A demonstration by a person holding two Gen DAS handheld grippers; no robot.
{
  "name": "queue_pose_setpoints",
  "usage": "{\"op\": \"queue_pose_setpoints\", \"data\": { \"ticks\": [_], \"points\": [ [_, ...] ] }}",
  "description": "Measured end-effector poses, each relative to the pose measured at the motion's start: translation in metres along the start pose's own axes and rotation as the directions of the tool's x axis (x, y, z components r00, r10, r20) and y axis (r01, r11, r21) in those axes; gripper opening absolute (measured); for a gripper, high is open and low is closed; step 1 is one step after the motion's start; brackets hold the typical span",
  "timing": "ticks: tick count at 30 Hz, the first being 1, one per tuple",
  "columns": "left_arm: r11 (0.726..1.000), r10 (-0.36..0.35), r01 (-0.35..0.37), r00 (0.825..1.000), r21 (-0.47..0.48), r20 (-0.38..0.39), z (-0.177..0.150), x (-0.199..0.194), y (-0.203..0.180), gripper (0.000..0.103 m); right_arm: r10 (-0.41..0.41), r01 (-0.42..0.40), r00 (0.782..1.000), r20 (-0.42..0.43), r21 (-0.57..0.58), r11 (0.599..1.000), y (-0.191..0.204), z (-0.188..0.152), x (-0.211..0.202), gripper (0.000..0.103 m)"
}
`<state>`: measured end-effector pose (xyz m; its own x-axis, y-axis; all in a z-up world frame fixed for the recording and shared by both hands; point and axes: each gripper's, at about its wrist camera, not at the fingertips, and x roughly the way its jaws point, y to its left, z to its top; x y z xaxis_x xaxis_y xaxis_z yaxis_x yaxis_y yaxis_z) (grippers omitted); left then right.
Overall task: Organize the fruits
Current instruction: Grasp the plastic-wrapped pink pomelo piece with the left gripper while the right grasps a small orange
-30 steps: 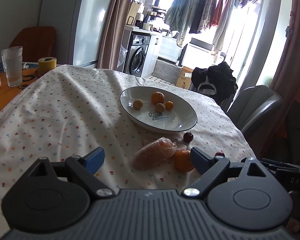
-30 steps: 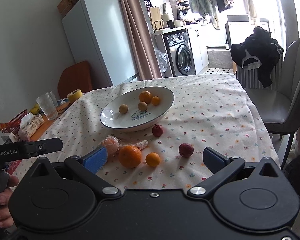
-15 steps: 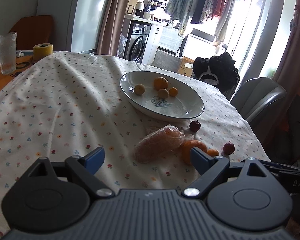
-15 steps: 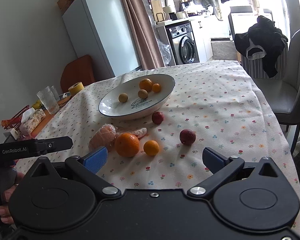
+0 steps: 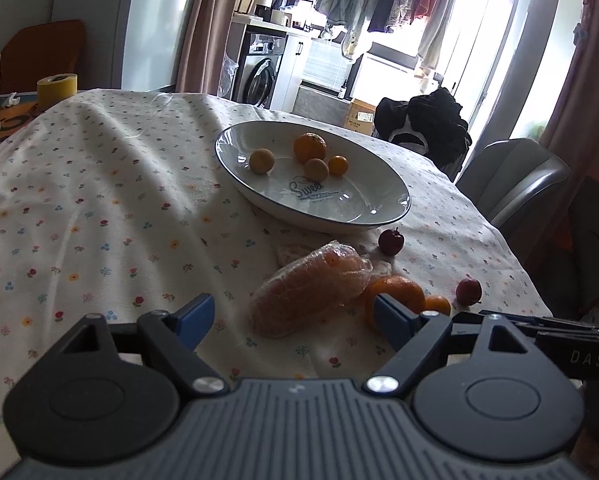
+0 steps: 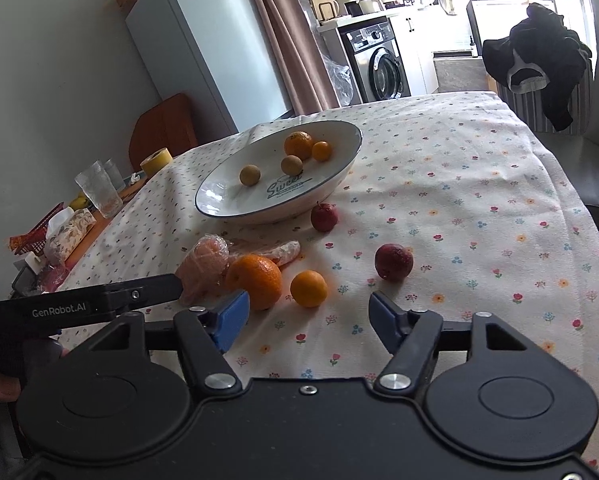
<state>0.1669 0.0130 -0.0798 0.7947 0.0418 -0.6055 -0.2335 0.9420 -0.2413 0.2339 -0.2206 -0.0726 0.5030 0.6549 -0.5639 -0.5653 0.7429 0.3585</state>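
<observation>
A white oval plate holds several small orange and yellow fruits. On the floral cloth in front of it lie a plastic-wrapped orange fruit, a large orange, a small orange and two dark red fruits. My left gripper is open, with the wrapped fruit just ahead between its fingers. My right gripper is open, just short of the small orange.
A drinking glass, yellow tape roll and tissue pack stand at the table's left end. A grey chair with black clothing stands at the far right side. The table edge falls off on the right.
Both grippers have moved forward and lower toward the loose fruit, which now looks larger and closer. Both stay open. No fruit has moved.
</observation>
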Motion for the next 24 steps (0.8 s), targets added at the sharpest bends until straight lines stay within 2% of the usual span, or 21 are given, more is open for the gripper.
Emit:
{"op": "queue_pose_setpoints", "data": {
  "ticks": [2, 5, 15, 17, 24],
  "points": [
    [1.000, -0.007, 0.007, 1.000, -0.004, -0.016, 0.001, 0.006, 0.002, 0.076, 0.006, -0.006, 1.000, -0.008, -0.003, 1.000, 0.000, 0.001, 0.005, 0.058],
    [1.000, -0.003, 0.003, 1.000, 0.002, -0.022, 0.003, 0.012, 0.002, 0.073, 0.005, -0.005, 1.000, -0.017, -0.008, 1.000, 0.001, 0.002, 0.011, 0.055],
    [0.999, -0.017, 0.018, 1.000, 0.038, -0.024, 0.007, 0.022, -0.003, 0.070, 0.021, -0.020, 0.999, -0.046, 0.011, 1.000, -0.002, 0.008, 0.028, 0.043],
    [0.999, -0.028, 0.029, 0.999, 0.045, -0.023, 0.006, 0.023, -0.004, 0.062, 0.023, -0.023, 0.999, -0.048, 0.010, 1.000, -0.003, 0.009, 0.029, 0.042],
    [0.998, -0.060, 0.061, 0.998, 0.026, -0.028, 0.005, 0.021, -0.001, 0.051, 0.025, -0.025, 0.998, -0.054, 0.010, 1.000, -0.004, 0.010, 0.032, 0.040]
  ]
}}
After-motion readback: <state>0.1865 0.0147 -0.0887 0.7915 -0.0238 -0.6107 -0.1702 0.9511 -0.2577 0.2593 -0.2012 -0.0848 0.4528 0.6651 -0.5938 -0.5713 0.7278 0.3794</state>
